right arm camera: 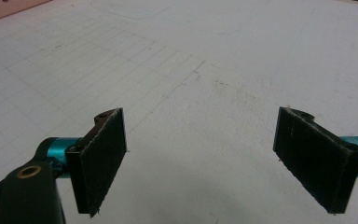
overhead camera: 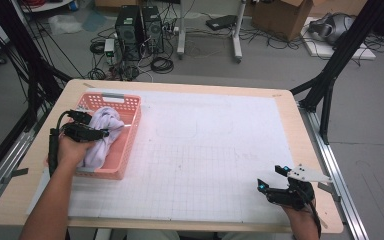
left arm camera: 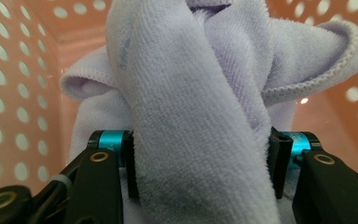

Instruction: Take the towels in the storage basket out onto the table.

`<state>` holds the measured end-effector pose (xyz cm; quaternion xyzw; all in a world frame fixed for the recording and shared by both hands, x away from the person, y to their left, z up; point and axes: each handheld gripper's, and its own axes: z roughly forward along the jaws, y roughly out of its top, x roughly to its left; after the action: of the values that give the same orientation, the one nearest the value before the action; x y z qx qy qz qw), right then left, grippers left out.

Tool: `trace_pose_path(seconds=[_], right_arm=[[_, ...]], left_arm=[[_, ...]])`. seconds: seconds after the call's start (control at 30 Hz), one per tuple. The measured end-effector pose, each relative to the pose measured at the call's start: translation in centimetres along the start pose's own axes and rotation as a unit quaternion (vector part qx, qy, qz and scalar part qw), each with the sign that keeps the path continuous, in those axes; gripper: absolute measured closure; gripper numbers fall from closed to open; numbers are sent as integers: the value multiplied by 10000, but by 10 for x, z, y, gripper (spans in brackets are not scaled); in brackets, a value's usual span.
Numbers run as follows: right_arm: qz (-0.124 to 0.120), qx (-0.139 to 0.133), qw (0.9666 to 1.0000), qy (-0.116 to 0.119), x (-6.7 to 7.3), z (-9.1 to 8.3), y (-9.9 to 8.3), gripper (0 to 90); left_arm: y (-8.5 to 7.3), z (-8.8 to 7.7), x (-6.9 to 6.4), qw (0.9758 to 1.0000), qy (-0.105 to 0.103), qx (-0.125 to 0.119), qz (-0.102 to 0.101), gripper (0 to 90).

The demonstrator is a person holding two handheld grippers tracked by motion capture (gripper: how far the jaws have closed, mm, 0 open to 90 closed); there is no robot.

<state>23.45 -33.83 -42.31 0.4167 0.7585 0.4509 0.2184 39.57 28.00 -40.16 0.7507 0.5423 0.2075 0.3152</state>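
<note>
I observed the lavender towel bunched inside the pink basket, which stood at the left of the tabletop. My left claw was partly closed, both pads pressed against a thick fold of the towel between them. My right claw rested near the front right corner, jaws wide apart with nothing between them, above the white grid sheet.
</note>
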Motion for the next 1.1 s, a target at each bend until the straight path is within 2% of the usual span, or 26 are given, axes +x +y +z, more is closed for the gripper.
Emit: trace_pose_path(seconds=[0.1, 0.13, 0.17, 0.23, 0.3, 0.33, 0.4, 0.5, 0.53, 0.57, 0.63, 0.67, 0.7, 0.73, 0.77, 0.8, 0.87, 0.9, 0.93, 0.97, 1.0, 1.03, 1.1], right_arm=[[-6, 4, 10000, 0, 0, 0, 0, 157], [-1, -1, 10000, -3, 0, 0, 0, 157], [-8, -1, 10000, 0, 0, 0, 0, 157], [-7, -6, 10000, 5, 0, 0, 0, 157], [-1, -14, 10000, 16, 0, 0, 0, 157], [-11, -18, 10000, 21, 0, 0, 1, 157], [0, -21, 10000, 37, 1, -1, 1, 157], [-12, -57, 10000, 52, 2, -1, 2, 158], [-20, -71, 10000, 59, 2, -1, 2, 158], [-31, -79, 9999, 57, 1, -1, 2, 158], [-30, -62, 10000, 63, 2, -1, 2, 158], [-53, -59, 9999, 63, 2, 0, 2, 158], [-43, -60, 9999, 73, 2, 0, 2, 158], [-41, -59, 10000, 69, 2, 0, 2, 158], [-33, -52, 10000, 77, 2, 0, 2, 158], [-49, -48, 10000, 70, 2, 1, 2, 158], [-36, -37, 10000, 66, 2, 1, 2, 158], [-38, -44, 10000, 68, 2, 1, 2, 158], [-56, -67, 10000, 47, 2, 0, 2, 158], [-64, -76, 9999, 43, 1, 0, 2, 158], [-35, -80, 10000, 44, 1, 0, 2, 158], [-46, -90, 9999, 35, 1, -1, 2, 158], [-48, -84, 9999, 35, 0, -1, 2, 158]], left_arm=[[0, -8, 3, 9992, -138, -346, -161, 488], [0, -8, 3, 9992, -138, -346, -161, 488], [0, -15, 5, 9980, -257, -546, -212, 487], [-1, -22, 6, 9957, -314, -826, -274, 487], [-2, -30, 8, 9924, -374, -1124, -345, 486], [-3, -34, 9, 9897, -408, -1316, -388, 485], [-4, -42, 10, 9827, -514, -1721, -455, 484], [-5, -52, 11, 9703, -628, -2280, -513, 483], [-5, -52, 11, 9703, -628, -2280, -513, 483], [-4, -58, 11, 9614, -743, -2604, -489, 484], [-4, -63, 10, 9542, -850, -2840, -391, 484], [-4, -63, 10, 9542, -850, -2840, -391, 484], [-3, -66, 8, 9487, -955, -3008, -195, 485], [-2, -68, 7, 9463, -999, -3073, -116, 484], [-2, -68, 7, 9463, -999, -3073, -116, 484], [-2, -69, 6, 9441, -1045, -3126, -50, 484], [0, -71, 4, 9415, -1094, -3188, -9, 484], [0, -72, 3, 9393, -1128, -3239, -1, 484], [2, -74, 2, 9354, -1187, -3331, 0, 484], [2, -75, 1, 9339, -1235, -3355, 18, 484], [2, -75, 1, 9339, -1235, -3355, 18, 484], [3, -76, 1, 9326, -1270, -3378, 47, 484], [5, -78, -2, 9285, -1400, -3439, 87, 484]])
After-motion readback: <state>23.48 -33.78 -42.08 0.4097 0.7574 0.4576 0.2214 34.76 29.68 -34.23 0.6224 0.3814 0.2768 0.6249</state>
